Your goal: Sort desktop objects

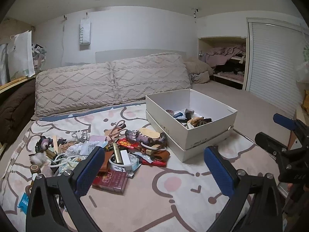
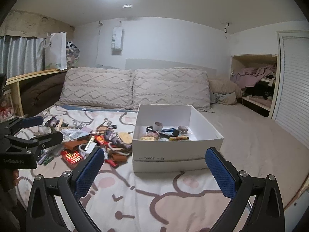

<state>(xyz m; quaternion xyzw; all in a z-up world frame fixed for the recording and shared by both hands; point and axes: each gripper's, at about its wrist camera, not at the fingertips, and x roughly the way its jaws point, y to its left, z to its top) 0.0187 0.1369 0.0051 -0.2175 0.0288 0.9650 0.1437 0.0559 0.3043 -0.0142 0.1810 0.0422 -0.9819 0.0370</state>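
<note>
From the left wrist, the left gripper (image 1: 154,166) hangs above the bedspread (image 1: 146,201) with its blue-padded fingers (image 1: 88,172) spread wide and nothing between them. Beyond the right finger sits a white box (image 1: 202,133), stacked on what looks like its lid; inside lie a few small dark items, a blue piece and a tan piece, mostly masked by the near wall. Past the left finger spreads the clutter pile (image 1: 108,150): a red packet (image 1: 112,180) just beside the fingertip, a white cable coil, a gold bar, a fuzzy purple toy. Much of the pile overlaps and cannot be named. At the right edge the right gripper (image 1: 280,131) shows partly, cut off by the frame.

From the right wrist, the right gripper (image 2: 154,166) is likewise spread wide and empty, and the white box (image 2: 173,154) stands straight ahead between the fingers (image 2: 222,174). In it are a tape roll, a yellow tube, and black and blue bits. The clutter pile (image 2: 92,145) lies beyond the left finger, partly hidden by the left gripper (image 2: 38,127) entering from the left edge; from this angle its spread is hard to judge.
</note>
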